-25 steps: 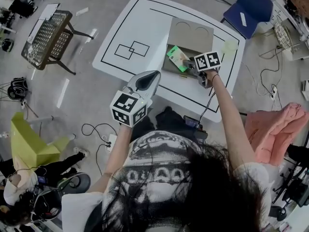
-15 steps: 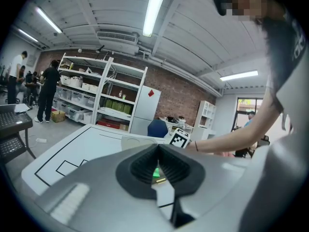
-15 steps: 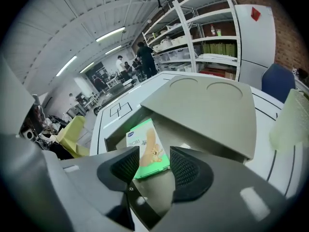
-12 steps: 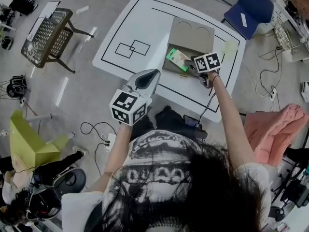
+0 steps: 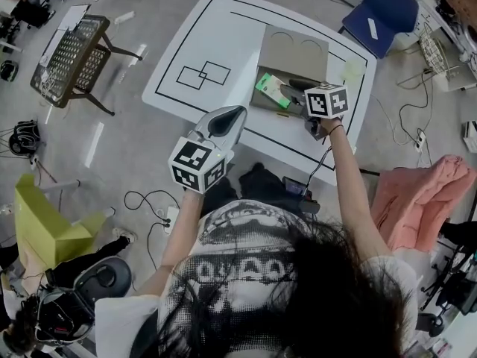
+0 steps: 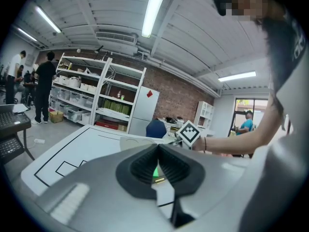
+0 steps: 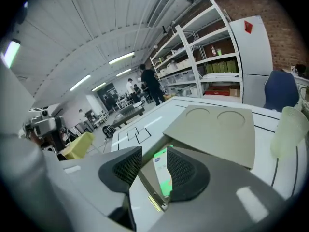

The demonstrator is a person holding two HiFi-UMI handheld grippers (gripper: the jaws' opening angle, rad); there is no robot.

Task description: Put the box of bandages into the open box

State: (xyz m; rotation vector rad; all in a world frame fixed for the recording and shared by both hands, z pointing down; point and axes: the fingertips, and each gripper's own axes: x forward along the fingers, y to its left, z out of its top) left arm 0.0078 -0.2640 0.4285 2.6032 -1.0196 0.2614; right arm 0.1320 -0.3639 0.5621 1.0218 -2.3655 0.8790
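The green box of bandages [image 5: 270, 89] lies inside the open cardboard box [image 5: 294, 54] on the white table [image 5: 223, 43]. My right gripper [image 5: 299, 95] hangs just short of the cardboard box's near rim. Its jaws are closing, and the pads do not touch the bandage box. In the right gripper view the bandage box [image 7: 163, 175] shows beyond the right gripper [image 7: 154, 151], resting in the cardboard box [image 7: 217, 129]. My left gripper [image 5: 237, 112] is held shut over the table's near edge with nothing in it. In the left gripper view the left gripper [image 6: 157, 149] points toward the table.
A pale cup [image 5: 354, 71] stands right of the cardboard box. A blue chair [image 5: 387, 10] sits beyond the table. A wire mesh stand [image 5: 71, 51] is at the left, a yellow-green bin [image 5: 45, 222] and cables [image 5: 149, 207] lie on the floor, and pink cloth [image 5: 421, 200] is at the right.
My right gripper has drawn back from the bandage box toward the person. The bandage box now lies in the cardboard box. The left gripper has barely moved.
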